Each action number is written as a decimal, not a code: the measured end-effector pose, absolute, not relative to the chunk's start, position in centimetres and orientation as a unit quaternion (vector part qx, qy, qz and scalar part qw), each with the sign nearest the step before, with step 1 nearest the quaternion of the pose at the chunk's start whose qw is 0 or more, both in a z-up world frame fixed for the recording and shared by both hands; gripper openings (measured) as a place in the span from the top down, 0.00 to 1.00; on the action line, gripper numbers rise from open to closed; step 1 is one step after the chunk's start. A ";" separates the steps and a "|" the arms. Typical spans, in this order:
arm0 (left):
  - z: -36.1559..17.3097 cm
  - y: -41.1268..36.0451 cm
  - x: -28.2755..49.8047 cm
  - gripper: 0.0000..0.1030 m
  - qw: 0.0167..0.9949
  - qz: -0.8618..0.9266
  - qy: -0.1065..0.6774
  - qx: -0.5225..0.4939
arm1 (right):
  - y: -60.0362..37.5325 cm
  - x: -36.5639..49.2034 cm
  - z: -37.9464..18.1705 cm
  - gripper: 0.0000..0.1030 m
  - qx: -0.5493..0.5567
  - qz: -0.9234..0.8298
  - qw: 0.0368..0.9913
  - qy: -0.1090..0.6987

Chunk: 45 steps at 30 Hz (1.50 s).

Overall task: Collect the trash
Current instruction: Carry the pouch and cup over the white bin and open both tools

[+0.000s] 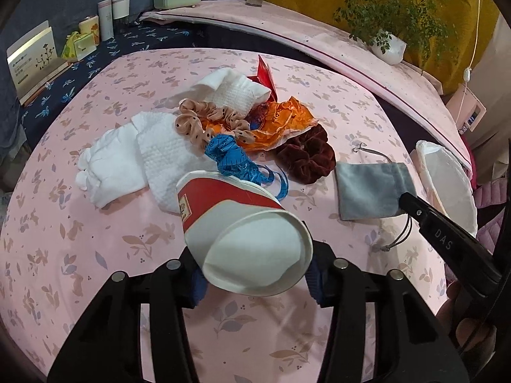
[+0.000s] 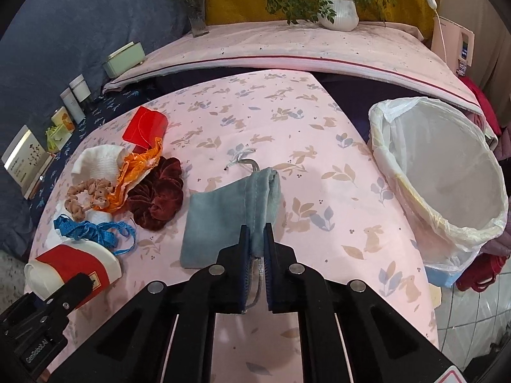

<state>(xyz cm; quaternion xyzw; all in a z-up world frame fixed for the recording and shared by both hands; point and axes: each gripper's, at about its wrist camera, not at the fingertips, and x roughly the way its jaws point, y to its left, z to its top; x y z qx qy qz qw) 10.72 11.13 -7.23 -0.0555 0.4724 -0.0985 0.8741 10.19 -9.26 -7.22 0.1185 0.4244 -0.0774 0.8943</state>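
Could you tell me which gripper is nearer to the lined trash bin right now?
The right. The right gripper, shut on the grey pouch, sits just left of the trash bin. The left gripper holds the paper cup further left, beyond the pouch.

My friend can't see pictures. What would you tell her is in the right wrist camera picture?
The right gripper pinches a grey-blue pouch lying on a pink bunny-print tablecloth. A lined trash bin stands to its right. On the left lie scrunchies, wrappers, tissues and a red-and-white paper cup held by the left gripper.
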 end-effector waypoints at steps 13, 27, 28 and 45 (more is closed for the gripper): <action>-4.3 10.4 9.1 0.55 0.884 -0.118 0.449 -0.055 | -10.2 8.4 -3.7 0.93 0.131 -0.070 0.912 0.383; -0.5 2.0 8.9 0.55 0.884 -0.202 0.420 -0.020 | -16.1 6.2 -1.0 0.93 0.157 -0.106 0.921 0.340; -0.4 1.1 9.0 0.55 0.883 -0.210 0.419 -0.017 | -16.8 6.1 -1.0 0.93 0.159 -0.112 0.921 0.337; 0.3 -13.9 11.1 0.55 0.853 -0.329 0.405 0.018 | -29.0 3.9 -2.0 0.93 0.196 -0.208 0.903 0.321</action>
